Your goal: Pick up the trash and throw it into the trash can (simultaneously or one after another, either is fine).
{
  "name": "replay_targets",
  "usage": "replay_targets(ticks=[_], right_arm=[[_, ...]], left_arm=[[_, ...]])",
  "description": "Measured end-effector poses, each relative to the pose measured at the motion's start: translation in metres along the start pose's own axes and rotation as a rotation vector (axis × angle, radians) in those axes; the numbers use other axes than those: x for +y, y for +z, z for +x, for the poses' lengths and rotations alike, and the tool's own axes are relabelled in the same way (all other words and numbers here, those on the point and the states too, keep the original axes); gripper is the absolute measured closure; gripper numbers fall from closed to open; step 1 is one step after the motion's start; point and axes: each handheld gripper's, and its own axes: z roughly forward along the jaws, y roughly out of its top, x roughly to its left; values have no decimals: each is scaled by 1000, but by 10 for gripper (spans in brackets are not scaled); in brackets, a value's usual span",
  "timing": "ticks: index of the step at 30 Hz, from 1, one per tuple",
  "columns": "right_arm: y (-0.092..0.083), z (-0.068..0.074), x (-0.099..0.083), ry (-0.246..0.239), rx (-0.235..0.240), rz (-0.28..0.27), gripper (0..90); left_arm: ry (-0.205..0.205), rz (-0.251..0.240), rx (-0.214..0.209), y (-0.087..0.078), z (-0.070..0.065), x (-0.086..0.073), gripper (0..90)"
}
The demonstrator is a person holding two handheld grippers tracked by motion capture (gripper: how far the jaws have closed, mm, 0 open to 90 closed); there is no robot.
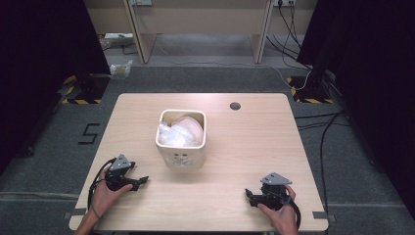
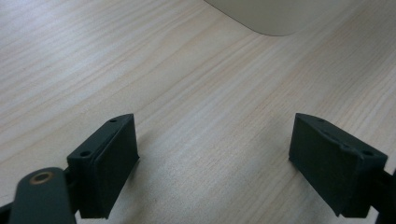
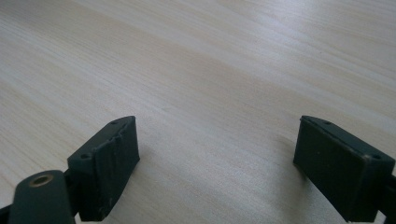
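One mark reads clearly — a black "5" (image 1: 89, 133) on the grey floor (image 1: 58, 147) left of the table (image 1: 254, 147).

Even overhead light on the table (image 1: 244, 147); dark curtains black out the high view's left and right edges. Gripper views: soft glare upper right, faint shadows under near-blurred jaws, soft overall.

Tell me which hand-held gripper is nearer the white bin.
Left. The left hand-held gripper sits just beside the white bin's near-left corner; the right hand-held gripper lies farther off, toward the table's near-right.
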Motion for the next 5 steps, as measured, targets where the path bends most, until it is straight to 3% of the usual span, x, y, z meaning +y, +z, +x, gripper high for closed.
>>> replay_targets(ticks=[5], right_arm=[[0, 0, 0, 1, 0, 0, 140]], left_arm=[[-1, 0, -2, 0, 0, 0, 144]])
